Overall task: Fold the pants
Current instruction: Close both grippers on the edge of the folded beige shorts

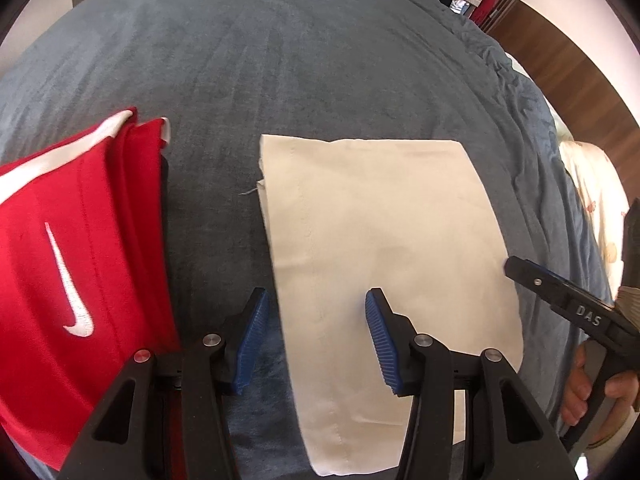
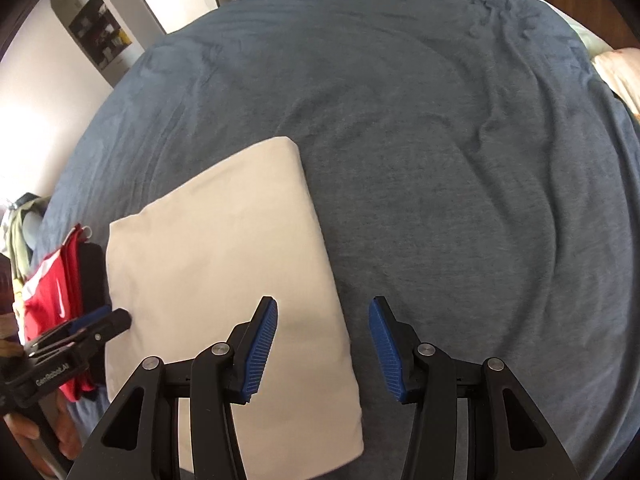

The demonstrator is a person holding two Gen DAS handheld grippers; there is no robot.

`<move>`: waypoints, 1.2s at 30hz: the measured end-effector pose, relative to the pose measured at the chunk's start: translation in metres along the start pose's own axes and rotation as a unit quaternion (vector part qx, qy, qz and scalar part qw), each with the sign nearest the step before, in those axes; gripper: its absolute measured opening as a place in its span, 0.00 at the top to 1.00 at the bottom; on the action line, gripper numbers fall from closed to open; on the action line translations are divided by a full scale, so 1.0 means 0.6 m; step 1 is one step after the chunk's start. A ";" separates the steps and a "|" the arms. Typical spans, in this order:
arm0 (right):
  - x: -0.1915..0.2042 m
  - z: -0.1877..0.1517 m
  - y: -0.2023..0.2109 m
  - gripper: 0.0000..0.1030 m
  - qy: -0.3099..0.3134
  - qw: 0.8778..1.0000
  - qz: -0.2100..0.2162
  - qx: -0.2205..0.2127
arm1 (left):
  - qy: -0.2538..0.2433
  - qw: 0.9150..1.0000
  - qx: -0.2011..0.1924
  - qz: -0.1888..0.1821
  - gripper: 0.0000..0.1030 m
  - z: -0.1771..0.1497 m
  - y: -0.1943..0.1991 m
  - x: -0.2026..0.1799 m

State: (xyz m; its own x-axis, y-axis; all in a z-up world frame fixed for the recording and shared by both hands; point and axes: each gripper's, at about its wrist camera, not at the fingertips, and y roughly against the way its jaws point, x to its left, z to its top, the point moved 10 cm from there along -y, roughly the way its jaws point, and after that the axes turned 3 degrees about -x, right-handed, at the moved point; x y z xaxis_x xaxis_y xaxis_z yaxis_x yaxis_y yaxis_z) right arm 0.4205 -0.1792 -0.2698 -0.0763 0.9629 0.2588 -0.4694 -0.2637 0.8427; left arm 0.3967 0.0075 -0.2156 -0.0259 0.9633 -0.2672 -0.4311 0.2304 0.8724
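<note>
The cream pants (image 1: 384,248) lie folded into a flat rectangle on the blue-grey bed cover (image 1: 280,60). They also show in the right wrist view (image 2: 224,280). My left gripper (image 1: 316,304) is open and empty, hovering over the pants' left edge. My right gripper (image 2: 322,312) is open and empty, hovering over the pants' right edge. The right gripper also shows in the left wrist view (image 1: 516,266), at the pants' right side. The left gripper shows in the right wrist view (image 2: 116,318), at the pants' left side.
Folded red shorts with a white swoosh (image 1: 72,272) lie on dark clothes left of the pants, also visible in the right wrist view (image 2: 52,300). A pale floral pillow (image 1: 596,200) sits at the bed's right edge. Wooden panelling (image 1: 560,52) and hanging clothes stand behind.
</note>
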 end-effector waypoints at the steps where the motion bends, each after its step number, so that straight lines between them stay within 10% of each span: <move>1: 0.002 0.002 -0.004 0.53 0.000 1.000 0.004 0.001 | -0.002 1.000 0.001 0.001 0.53 0.000 -0.003 0.001; 25: -0.002 -0.019 -0.090 0.56 -0.033 0.995 0.067 0.059 | 0.038 0.998 0.031 -0.041 0.42 0.008 -0.089 0.010; 36: 0.004 -0.008 -0.068 0.89 -0.044 0.996 0.053 0.052 | 0.040 0.997 0.022 -0.061 0.74 0.012 -0.058 0.004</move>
State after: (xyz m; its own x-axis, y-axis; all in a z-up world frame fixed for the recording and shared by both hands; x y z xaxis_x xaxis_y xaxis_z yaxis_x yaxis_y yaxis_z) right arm 0.4354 -0.1658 -0.3061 -0.0405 0.9221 0.3849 -0.3693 -0.3718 0.8517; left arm 0.4184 0.0026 -0.2434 -0.0488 0.9139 -0.4030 -0.3957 0.3528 0.8479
